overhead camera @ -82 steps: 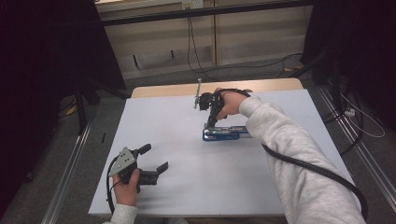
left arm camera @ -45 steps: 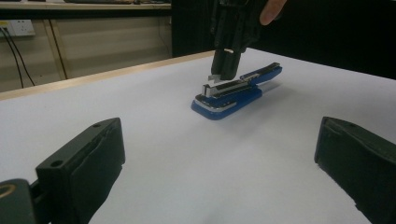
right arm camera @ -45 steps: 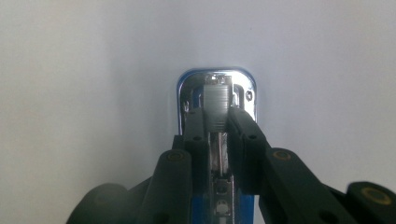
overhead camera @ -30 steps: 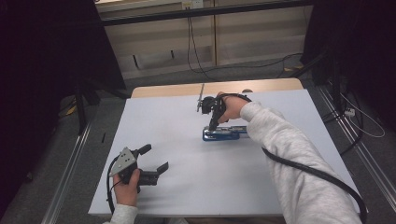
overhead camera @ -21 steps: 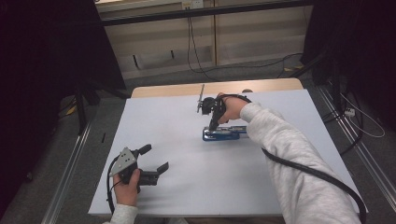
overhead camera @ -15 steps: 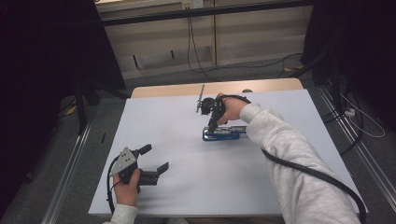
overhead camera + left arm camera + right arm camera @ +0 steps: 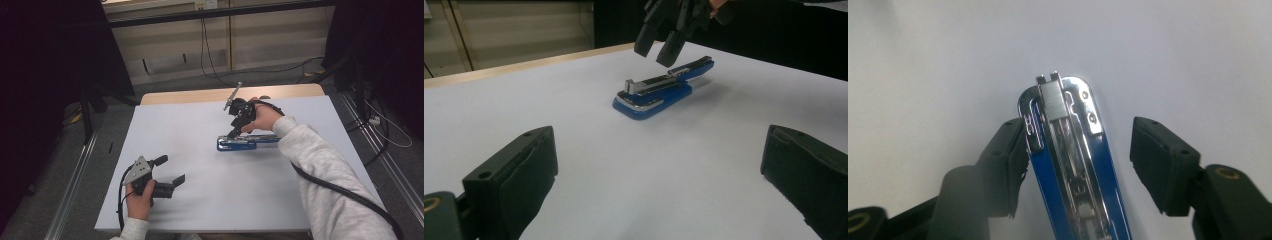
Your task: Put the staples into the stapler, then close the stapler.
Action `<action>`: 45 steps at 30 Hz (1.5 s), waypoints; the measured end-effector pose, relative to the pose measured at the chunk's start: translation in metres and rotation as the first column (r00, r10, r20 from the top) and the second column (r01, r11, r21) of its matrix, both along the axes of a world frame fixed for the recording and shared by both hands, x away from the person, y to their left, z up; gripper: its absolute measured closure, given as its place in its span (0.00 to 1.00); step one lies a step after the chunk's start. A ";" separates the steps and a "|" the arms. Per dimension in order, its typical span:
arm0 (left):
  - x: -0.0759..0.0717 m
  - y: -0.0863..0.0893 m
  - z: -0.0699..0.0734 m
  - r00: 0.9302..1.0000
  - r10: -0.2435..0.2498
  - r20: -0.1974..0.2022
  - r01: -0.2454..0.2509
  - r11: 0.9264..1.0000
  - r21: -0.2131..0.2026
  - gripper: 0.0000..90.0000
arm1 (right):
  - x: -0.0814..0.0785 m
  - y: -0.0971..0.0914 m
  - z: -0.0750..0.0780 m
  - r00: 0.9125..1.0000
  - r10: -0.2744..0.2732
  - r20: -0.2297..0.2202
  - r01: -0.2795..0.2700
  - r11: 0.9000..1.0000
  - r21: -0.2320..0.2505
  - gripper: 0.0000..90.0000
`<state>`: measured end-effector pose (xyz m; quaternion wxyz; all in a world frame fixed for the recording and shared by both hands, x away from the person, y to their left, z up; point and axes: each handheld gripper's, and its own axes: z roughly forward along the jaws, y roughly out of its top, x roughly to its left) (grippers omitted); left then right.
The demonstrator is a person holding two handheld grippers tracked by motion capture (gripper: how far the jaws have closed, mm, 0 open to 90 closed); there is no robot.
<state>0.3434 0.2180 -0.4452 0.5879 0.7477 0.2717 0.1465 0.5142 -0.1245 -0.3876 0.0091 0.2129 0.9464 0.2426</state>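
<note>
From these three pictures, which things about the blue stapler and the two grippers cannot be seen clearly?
- The stapler: its rear end is cut off by the bottom edge of the right gripper view; in the high view the sleeve covers it.
- Whether staples are loaded: too small in the left gripper view, blurred in the right gripper view.
- The right gripper: its body is cut off by the top edge of the left gripper view.
</note>
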 end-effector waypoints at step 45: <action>0.049 -0.066 0.006 0.994 0.040 -0.099 -0.033 0.997 0.075 0.02 | -0.101 -0.145 -0.027 0.907 -0.406 0.116 0.370 0.896 0.245 0.11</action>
